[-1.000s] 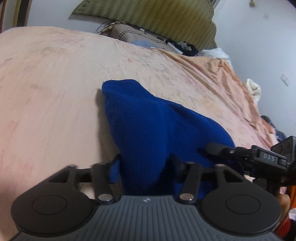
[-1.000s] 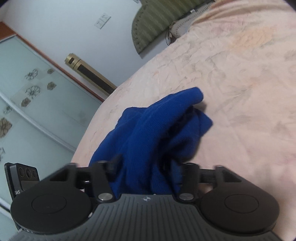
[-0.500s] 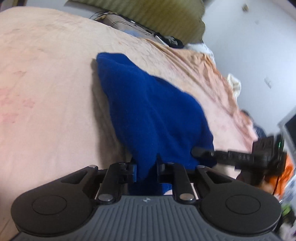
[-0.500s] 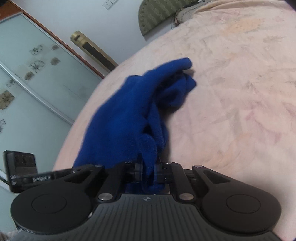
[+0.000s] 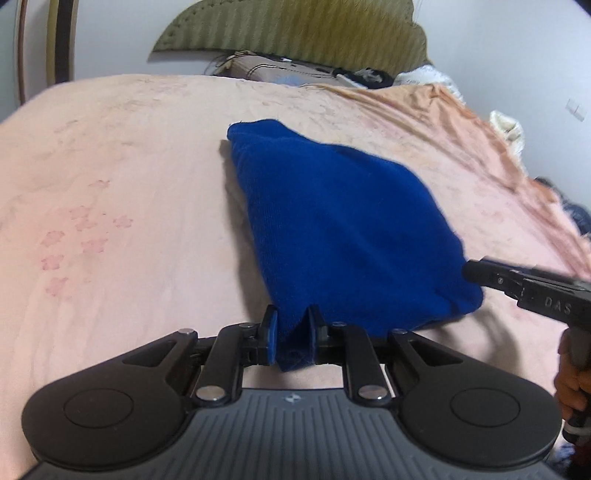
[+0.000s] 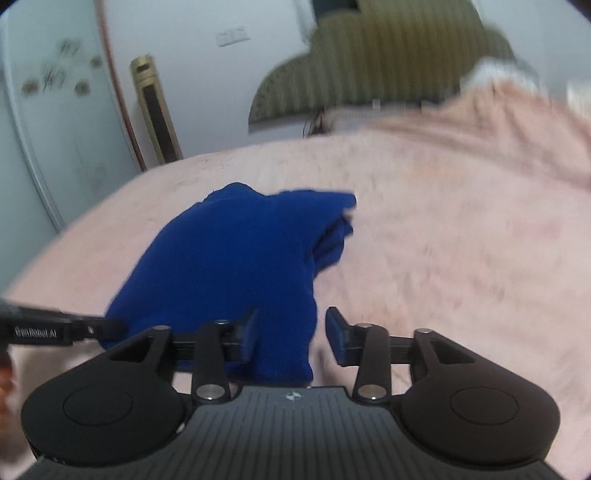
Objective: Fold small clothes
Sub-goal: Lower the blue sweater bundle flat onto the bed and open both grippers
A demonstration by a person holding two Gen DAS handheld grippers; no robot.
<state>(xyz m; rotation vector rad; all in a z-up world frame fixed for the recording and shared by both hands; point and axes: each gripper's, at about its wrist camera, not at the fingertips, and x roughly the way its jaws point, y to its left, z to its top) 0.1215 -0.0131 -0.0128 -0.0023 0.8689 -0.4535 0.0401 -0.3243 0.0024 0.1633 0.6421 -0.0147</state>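
A folded blue garment lies on the pink bed. My left gripper is shut on the garment's near corner. In the right wrist view the same blue garment lies in front of my right gripper, whose jaws stand open with the near edge of the cloth between them, not pinched. The right gripper also shows at the right edge of the left wrist view, at the garment's other near corner. The right wrist view is blurred by motion.
The bed's green padded headboard and a pile of clutter are at the far end. A rumpled orange blanket lies to the right. A glass wardrobe door and a gold tower unit stand left of the bed.
The right gripper has opened and let go of the garment's corner. The left gripper stays shut on its corner. Both cameras swung to face the headboard, and the garment now lies flatter.
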